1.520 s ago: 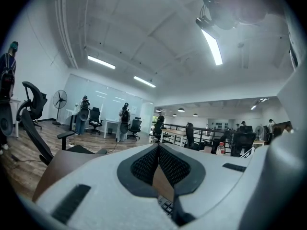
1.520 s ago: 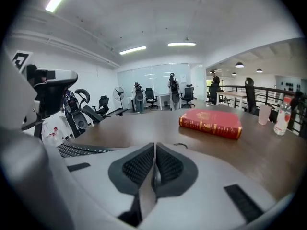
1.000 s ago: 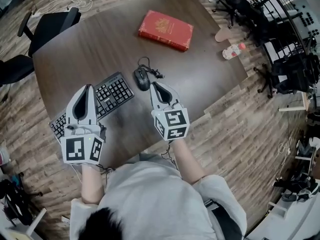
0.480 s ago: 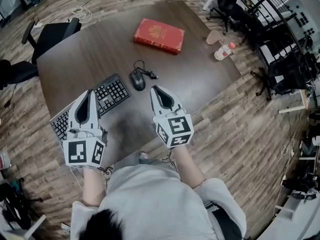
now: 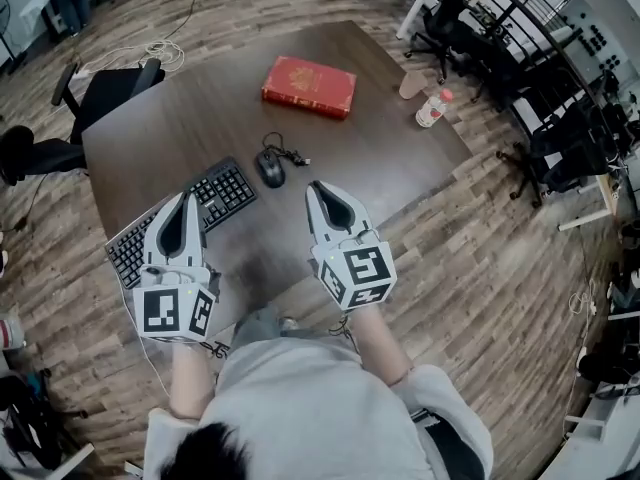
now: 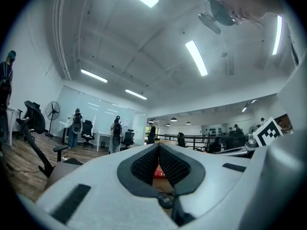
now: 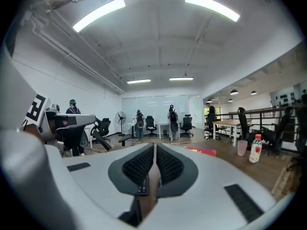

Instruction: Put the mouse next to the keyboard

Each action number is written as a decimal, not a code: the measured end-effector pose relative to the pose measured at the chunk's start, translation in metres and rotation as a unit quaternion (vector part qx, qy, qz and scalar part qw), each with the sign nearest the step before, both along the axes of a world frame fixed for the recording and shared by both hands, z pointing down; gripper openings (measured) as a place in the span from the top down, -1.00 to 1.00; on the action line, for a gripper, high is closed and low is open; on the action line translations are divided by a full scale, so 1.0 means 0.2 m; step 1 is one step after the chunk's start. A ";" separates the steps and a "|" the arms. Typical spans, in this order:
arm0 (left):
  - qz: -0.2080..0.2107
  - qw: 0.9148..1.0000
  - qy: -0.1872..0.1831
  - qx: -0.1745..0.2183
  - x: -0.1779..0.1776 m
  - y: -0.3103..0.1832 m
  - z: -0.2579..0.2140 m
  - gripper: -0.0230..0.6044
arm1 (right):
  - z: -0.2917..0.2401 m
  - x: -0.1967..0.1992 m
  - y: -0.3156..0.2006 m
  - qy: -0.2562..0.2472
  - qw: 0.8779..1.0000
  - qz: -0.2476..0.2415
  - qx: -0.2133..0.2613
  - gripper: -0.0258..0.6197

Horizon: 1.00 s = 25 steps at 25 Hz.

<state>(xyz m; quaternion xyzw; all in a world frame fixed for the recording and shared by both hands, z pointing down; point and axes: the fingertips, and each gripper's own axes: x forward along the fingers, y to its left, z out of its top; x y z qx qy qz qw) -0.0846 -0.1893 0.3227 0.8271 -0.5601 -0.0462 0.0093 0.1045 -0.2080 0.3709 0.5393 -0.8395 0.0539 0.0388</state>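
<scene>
The black wired mouse lies on the dark wooden table, just beyond the right end of the black keyboard, a small gap apart. My left gripper hovers over the keyboard's middle, shut and empty. My right gripper is to the right of the mouse and nearer to me, also shut on nothing. In the left gripper view the mouse shows through the slit below the closed left gripper. The right gripper view shows keyboard keys under the closed right gripper.
A red book lies at the far side of the table. A plastic bottle and a cup stand near the far right corner. A black office chair sits at the table's left.
Both grippers have drawn back toward me, and the right one now sits farther from the mouse. The mouse and keyboard have not moved on the table.
</scene>
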 end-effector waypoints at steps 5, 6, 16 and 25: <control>0.005 1.000 0.000 0.012 0.05 0.08 -0.05 0.90 | -0.08 0.04 0.10 0.007 1.000 0.006 0.021 0.85; 0.006 1.000 0.000 0.013 0.05 0.10 -0.06 0.90 | -0.10 0.05 0.11 0.008 1.000 0.007 0.025 0.85; 0.017 0.999 0.000 0.033 0.15 0.24 -0.13 0.90 | -0.23 0.12 0.28 0.016 0.998 0.013 0.055 0.85; 0.020 0.999 -0.003 0.043 0.20 0.35 -0.18 0.90 | -0.30 0.15 0.40 0.011 0.997 0.013 0.075 0.85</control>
